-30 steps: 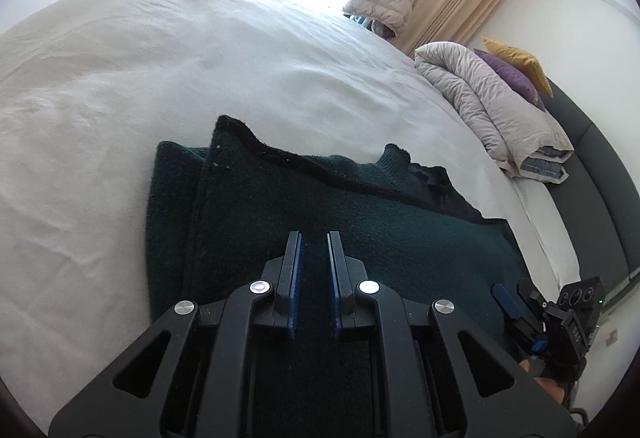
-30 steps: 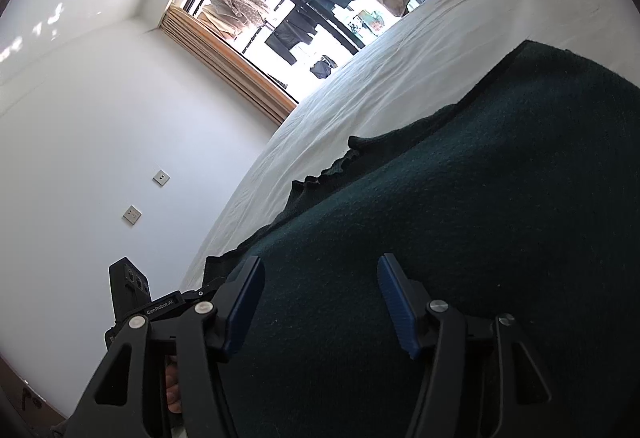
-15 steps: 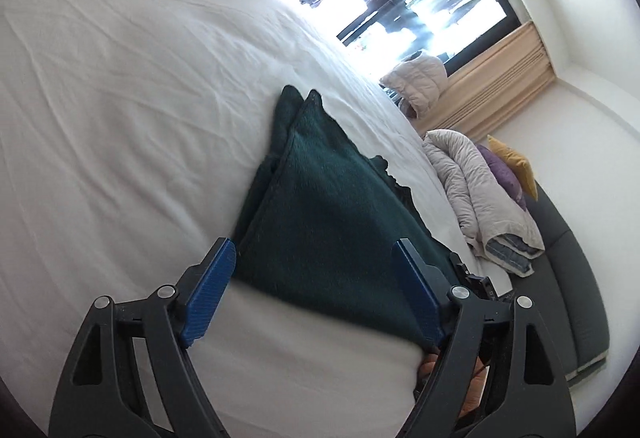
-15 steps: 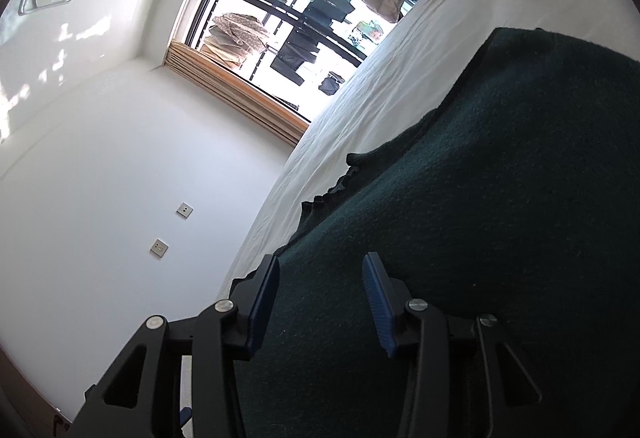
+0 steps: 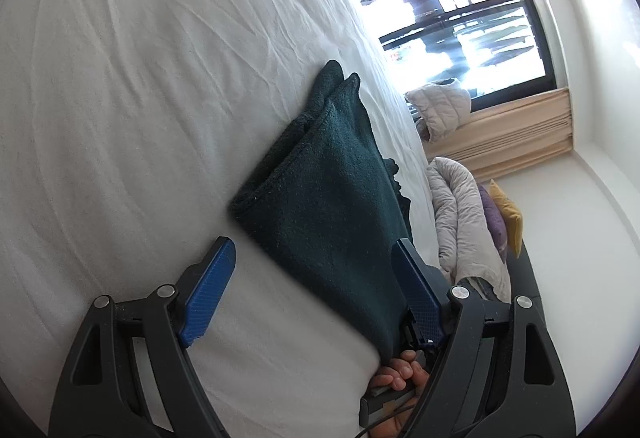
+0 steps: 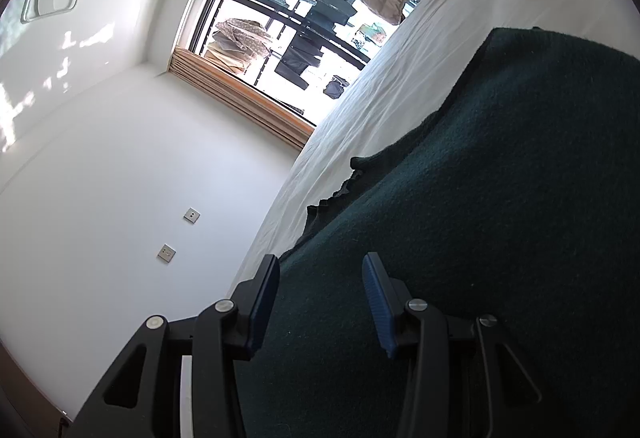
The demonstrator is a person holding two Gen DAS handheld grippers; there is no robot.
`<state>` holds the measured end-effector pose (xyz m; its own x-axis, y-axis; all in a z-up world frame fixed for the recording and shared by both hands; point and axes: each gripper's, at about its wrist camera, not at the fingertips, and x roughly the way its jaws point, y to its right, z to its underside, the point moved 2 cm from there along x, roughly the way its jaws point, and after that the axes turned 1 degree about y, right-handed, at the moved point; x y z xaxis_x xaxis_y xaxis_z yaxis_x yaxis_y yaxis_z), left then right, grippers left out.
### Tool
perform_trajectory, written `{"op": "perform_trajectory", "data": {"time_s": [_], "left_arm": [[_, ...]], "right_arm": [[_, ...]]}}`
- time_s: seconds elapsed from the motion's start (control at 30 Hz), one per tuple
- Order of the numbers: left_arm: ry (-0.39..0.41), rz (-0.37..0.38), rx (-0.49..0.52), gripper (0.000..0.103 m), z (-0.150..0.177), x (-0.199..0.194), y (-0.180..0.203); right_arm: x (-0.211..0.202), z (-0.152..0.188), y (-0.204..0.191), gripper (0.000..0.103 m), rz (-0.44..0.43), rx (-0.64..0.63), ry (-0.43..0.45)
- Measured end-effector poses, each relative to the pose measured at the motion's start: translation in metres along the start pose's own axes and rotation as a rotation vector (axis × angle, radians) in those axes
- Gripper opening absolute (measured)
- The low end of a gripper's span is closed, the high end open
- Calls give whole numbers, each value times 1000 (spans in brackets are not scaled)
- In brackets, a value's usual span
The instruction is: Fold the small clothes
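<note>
A dark green knitted garment (image 5: 320, 198) lies folded in layers on the white bed sheet (image 5: 140, 98). My left gripper (image 5: 316, 254) is wide open and empty, held above the garment's near corner. In the right wrist view the same garment (image 6: 500, 218) fills the lower right. My right gripper (image 6: 322, 274) is partly open over the garment's near edge, with nothing between its blue pads (image 6: 376, 298). A hand (image 5: 400, 378) shows at the bottom of the left wrist view, on the other gripper's handle.
A rolled grey duvet (image 5: 464, 222) with purple and yellow pillows (image 5: 508, 222) lies at the head of the bed. A padded jacket (image 5: 440, 106) sits by the bright window (image 5: 460, 10). White wall with sockets (image 6: 166, 252) is left of the bed.
My left gripper opened wide, let go of the garment and pulled back and tilted. My right gripper narrowed its opening over the garment's edge.
</note>
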<state>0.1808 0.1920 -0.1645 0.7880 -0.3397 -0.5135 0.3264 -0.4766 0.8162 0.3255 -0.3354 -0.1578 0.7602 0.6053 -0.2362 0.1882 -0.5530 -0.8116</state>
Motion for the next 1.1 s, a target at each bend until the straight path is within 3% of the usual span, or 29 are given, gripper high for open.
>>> {"op": "perform_trajectory", "data": {"time_s": [0.2,0.37,0.47,0.53,0.6,0.7,0.87,0.9,0.97,1.0,1.1], "left_arm": [[43,25,15,80,-3,16,2],[35,89,-37,78,-18,37,7],[35,106,-72,59,-27,49,2],[31,109,-83,42,-34,55,-3],[18,99,-83,33,-40,63,-5],[5,89,-35,27,-46,71,-2],[-8,67,56,10,-51,81,2],[-9,65,69,9,-52,82,3],[-10,63,93,9,-54,85,7],[-11,62,99,8,-55,86,9],[-11,67,120,8,-54,87,13]], "right_arm": [[0,0,0,46,1,0,0],[0,0,1,46,-4,3,1],[0,0,1,46,-4,3,2],[0,0,1,46,-1,3,0],[2,-2,-4,46,32,-6,-21],[15,-4,-30,59,125,-71,-107],[58,-1,-100,65,97,-186,-271],[72,1,-109,63,99,-195,-327],[99,6,-118,46,103,-196,-424],[108,8,-116,32,115,-181,-447],[119,11,-91,19,188,-93,-456]]}}
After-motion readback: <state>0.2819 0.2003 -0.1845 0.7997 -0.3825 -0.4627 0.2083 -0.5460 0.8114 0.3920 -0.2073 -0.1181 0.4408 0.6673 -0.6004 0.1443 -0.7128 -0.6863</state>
